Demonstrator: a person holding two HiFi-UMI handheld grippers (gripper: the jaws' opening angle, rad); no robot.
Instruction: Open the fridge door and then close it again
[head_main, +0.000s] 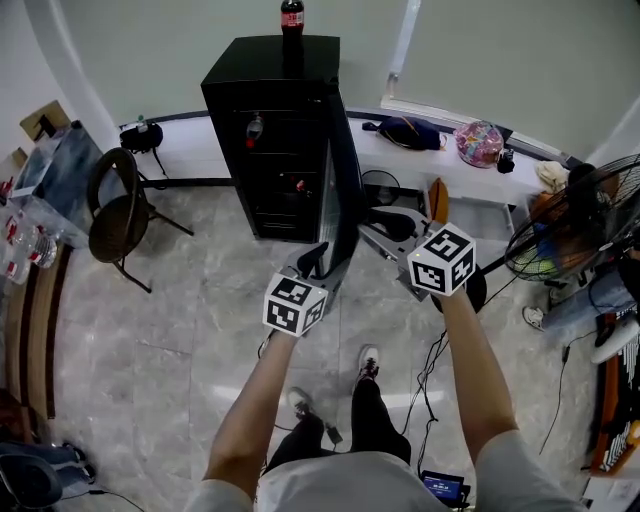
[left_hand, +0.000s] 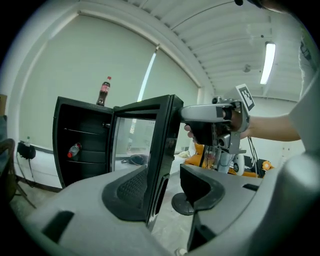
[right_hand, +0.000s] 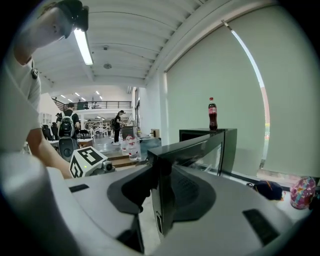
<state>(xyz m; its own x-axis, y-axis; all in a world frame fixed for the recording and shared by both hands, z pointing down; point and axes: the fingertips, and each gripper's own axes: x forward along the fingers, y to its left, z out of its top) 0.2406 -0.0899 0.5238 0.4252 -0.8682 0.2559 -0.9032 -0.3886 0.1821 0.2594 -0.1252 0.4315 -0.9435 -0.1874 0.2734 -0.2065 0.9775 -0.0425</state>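
We are clamping the right gripper (right_hand: 158, 196) on the open fridge door (right_hand: 200, 144), apparently to swing it; the left gripper (left_hand: 161, 190) is straddling its edge, jaws apart.

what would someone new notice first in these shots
The black fridge at the centre of the head view draws the eye, with its glass door swung wide open and a cola bottle standing on top. Both grippers meet at the door's free edge. The right gripper clamps it between its jaws, while the left gripper straddles it with a gap beside one jaw.
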